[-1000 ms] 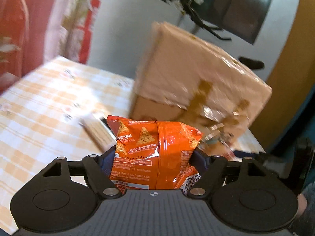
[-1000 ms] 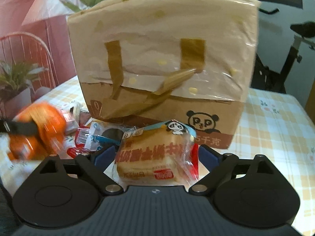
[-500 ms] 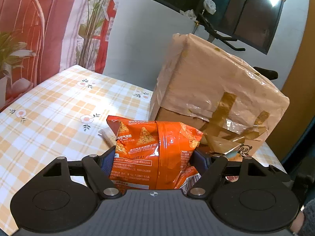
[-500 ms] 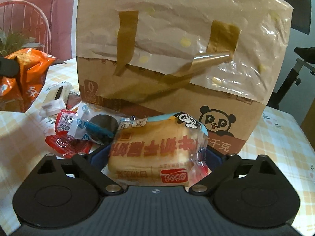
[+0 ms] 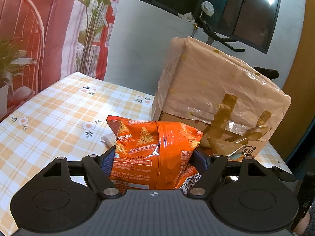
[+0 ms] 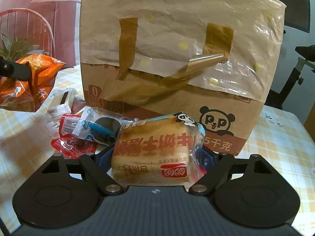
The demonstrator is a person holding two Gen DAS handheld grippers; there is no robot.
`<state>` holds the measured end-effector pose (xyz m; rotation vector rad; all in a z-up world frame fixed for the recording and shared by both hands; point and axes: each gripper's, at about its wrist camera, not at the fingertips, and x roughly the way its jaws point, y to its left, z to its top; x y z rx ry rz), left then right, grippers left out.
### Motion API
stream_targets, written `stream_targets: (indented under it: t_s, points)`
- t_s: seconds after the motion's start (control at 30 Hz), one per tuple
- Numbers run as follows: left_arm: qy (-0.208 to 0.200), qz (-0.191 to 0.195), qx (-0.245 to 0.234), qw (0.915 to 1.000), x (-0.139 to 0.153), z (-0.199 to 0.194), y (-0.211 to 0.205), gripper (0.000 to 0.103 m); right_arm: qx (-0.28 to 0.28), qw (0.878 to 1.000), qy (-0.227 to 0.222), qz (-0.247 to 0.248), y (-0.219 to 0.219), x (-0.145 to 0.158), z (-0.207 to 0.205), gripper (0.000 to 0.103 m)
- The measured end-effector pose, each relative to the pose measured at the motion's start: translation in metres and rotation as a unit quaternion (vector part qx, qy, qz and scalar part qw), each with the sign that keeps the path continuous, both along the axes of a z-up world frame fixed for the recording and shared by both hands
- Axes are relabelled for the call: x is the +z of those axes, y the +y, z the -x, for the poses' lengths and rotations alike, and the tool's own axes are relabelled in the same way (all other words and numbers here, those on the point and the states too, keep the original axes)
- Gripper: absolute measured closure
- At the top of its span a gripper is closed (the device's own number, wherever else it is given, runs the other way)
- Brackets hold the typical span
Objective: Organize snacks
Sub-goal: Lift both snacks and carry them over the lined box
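Note:
My left gripper [image 5: 153,157] is shut on an orange chip bag [image 5: 155,149] and holds it above the checked tablecloth, left of a taped cardboard box [image 5: 212,98]. The same chip bag shows at the left edge of the right wrist view [image 6: 29,82]. My right gripper [image 6: 155,161] is shut on a wrapped bread loaf [image 6: 155,153] with red lettering, just in front of the box [image 6: 177,55]. Loose snacks lie left of the loaf: a red sachet [image 6: 72,145], a clear packet with a dark cookie [image 6: 98,125] and a white bar [image 6: 61,102].
The checked tablecloth [image 5: 49,114] stretches left and behind. A red wire chair [image 5: 21,29] and plants [image 5: 94,19] stand beyond the table's far left edge. An exercise bike [image 6: 295,74] stands behind the box on the right.
Both grippers have risen and drawn back slightly with their snacks held. The left wrist view has steadied and now faces the box's left corner. The right one has come closer to the box.

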<state>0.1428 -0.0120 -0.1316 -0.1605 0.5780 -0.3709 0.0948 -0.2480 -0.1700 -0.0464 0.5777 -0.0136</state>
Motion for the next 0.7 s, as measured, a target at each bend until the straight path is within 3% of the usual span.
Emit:
stream_targets:
  t_s: [0.47, 0.7]
  points:
    - [-0.017, -0.014, 0.010, 0.9997, 0.010, 0.003, 0.001, 0.023, -0.013, 0.999, 0.005, -0.032, -0.011, 0.011, 0.012, 0.018]
    - [-0.036, -0.015, 0.003, 0.9992, 0.018, 0.010, -0.001, 0.023, -0.006, 0.999, -0.015, -0.051, -0.015, 0.029, 0.031, 0.018]
